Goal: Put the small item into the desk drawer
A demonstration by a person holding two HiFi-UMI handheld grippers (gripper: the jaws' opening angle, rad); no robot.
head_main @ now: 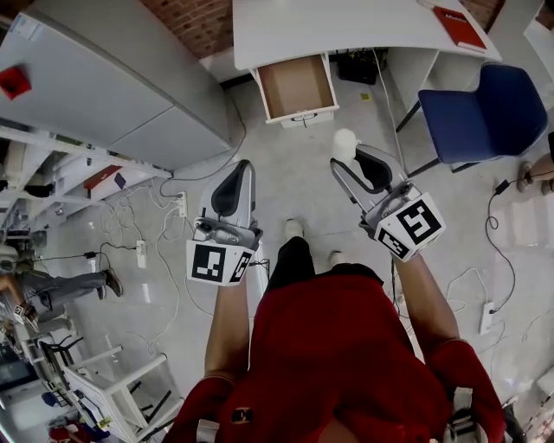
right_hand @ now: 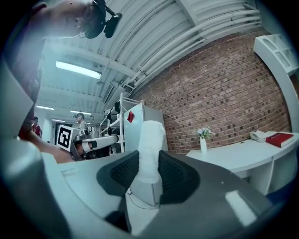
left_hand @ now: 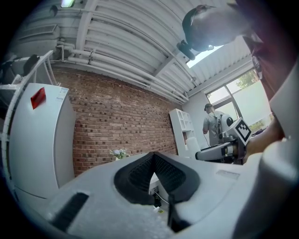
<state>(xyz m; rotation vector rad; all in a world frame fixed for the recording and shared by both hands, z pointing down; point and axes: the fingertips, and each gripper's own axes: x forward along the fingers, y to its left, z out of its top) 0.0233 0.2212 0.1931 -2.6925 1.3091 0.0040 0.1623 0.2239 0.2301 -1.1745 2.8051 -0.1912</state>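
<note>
My right gripper (head_main: 349, 164) is shut on a small white, roll-shaped item (head_main: 345, 145) that sticks out past its fingertips. In the right gripper view the white item (right_hand: 149, 149) stands upright between the dark pads of that gripper (right_hand: 148, 169). The desk drawer (head_main: 297, 86) stands pulled open under the white desk (head_main: 346, 26), its brown bottom bare, ahead of both grippers. My left gripper (head_main: 243, 169) hangs to the left at about the same height. In the left gripper view that gripper (left_hand: 153, 159) is shut, with nothing between its pads.
A blue chair (head_main: 489, 112) stands right of the drawer. A red book (head_main: 459, 28) lies on the desk's right end. A large grey cabinet (head_main: 104, 86) fills the left. Cables and a power strip (head_main: 141, 253) lie on the floor. A person (left_hand: 212, 123) stands far off.
</note>
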